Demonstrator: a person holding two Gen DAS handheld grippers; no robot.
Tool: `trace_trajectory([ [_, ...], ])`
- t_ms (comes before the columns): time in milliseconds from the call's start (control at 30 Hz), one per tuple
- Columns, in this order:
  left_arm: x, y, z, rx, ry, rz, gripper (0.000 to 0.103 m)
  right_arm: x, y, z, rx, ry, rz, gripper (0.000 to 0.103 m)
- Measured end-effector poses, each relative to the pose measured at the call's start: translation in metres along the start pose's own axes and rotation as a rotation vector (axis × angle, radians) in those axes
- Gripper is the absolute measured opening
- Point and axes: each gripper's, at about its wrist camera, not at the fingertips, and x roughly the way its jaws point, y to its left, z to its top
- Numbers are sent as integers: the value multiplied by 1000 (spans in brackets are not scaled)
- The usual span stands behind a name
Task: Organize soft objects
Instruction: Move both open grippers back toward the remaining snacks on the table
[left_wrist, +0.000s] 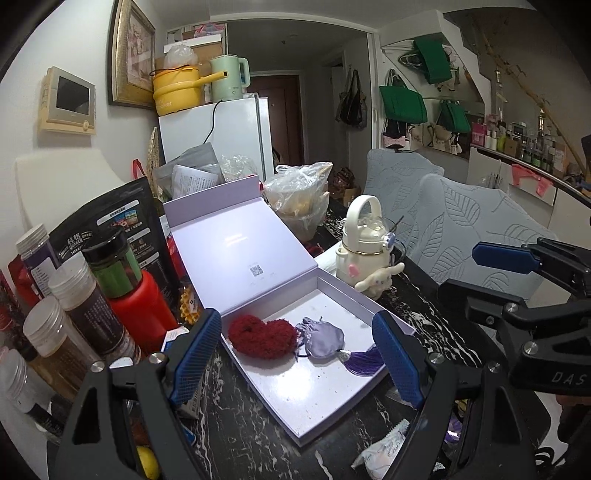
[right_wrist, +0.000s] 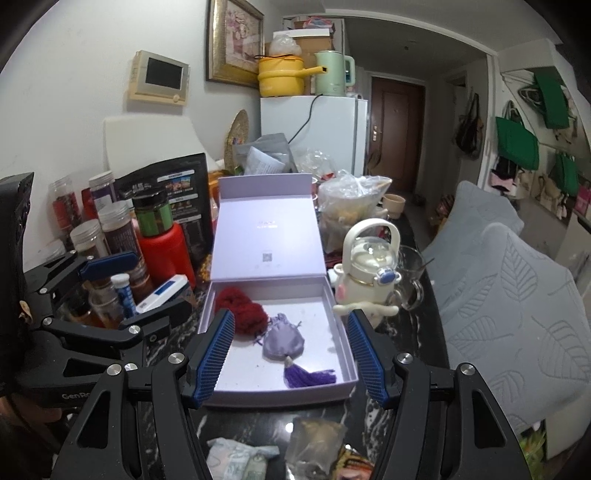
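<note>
An open lavender gift box lies on the dark marble table with its lid propped up behind. Inside lie a fuzzy red heart and a lilac satin pouch with a purple tassel. My left gripper is open and empty, just in front of the box. My right gripper is open and empty, at the box's near edge. Each gripper shows in the other's view: the right, the left.
Jars and a red bottle crowd the left. A white kettle-shaped bottle with a plush charm and a glass mug stand right of the box. Small packets lie at the near edge. Grey cushions are on the right.
</note>
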Motion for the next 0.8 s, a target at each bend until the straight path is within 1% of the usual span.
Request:
trace_trajectory([
  [167, -8, -4, -10, -14, 10, -21, 84, -10, 2, -11, -8, 0, -8, 64],
  [367, -14, -6, -25, -39, 26, -39, 84, -18, 6, -26, -18, 0, -40, 64],
  [467, -18, -7, -32, -52, 33, -58, 84, -21, 7, -35, -7, 5, -37, 67],
  [667, -22, -11, -46, -67, 49, -76, 84, -24, 9, -54, 4, 17, -53, 68],
  [733, -22, -12, -51, -72, 65, -83, 84, -27, 9, -60, 10, 22, -62, 73],
  [800, -22, -13, -55, -81, 77, -92, 84, -30, 10, -66, 17, 21, -56, 73],
])
